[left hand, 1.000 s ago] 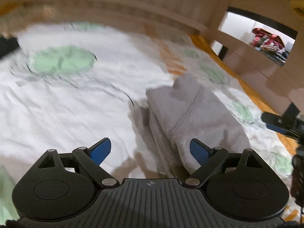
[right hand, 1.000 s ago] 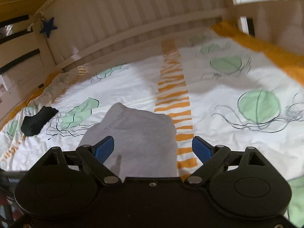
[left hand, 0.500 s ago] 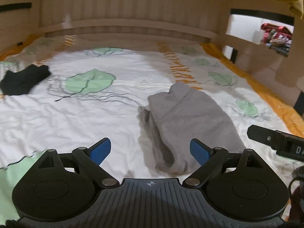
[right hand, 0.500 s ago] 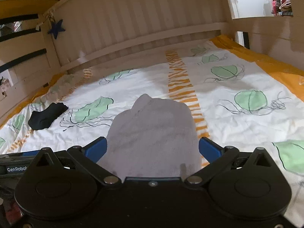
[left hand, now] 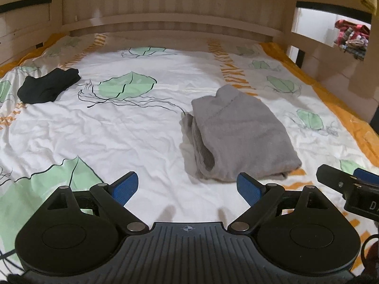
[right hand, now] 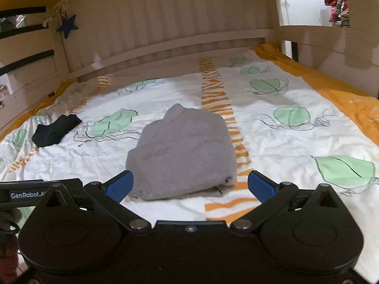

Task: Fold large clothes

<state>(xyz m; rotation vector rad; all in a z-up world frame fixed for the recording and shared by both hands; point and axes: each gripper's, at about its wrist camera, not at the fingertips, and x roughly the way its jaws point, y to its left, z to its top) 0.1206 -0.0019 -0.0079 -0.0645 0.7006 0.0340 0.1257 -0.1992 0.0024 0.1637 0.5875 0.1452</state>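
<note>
- Grey garment (right hand: 182,153) lies folded into a thick, roughly square bundle on the patterned bedsheet (left hand: 94,130), near the middle of the bed, partly over the orange striped band (right hand: 220,108).
- Material looks like fleece or soft knit: limp, bulky, light for its bulk, not fragile, not slippery; judged to sag and unfold if lifted by one layer only.
- Stacked layer edges show on the bundle's left side in the left wrist view; a small flap or collar sticks up at the far end.
- Best hold, as a judgement: pinch through all layers at the two near corners, or slide under the near edge, so the stack stays together.
- Left gripper (left hand: 187,187): jaws wide apart, nothing between them, over bare sheet; the garment lies ahead and to its right, near but clear of the right fingertip.
- Right gripper (right hand: 190,184): jaws have just been opening and now stand fully apart, pads not touching anything; the garment's near edge sits just ahead, roughly centred between the fingers.
- Each gripper shows at the edge of the other's view, so they sit side by side on the near side of the bundle.
- Fold looks finished or close to it.
- Black garment (left hand: 47,87) lies well apart at far left, small and crumpled.
</note>
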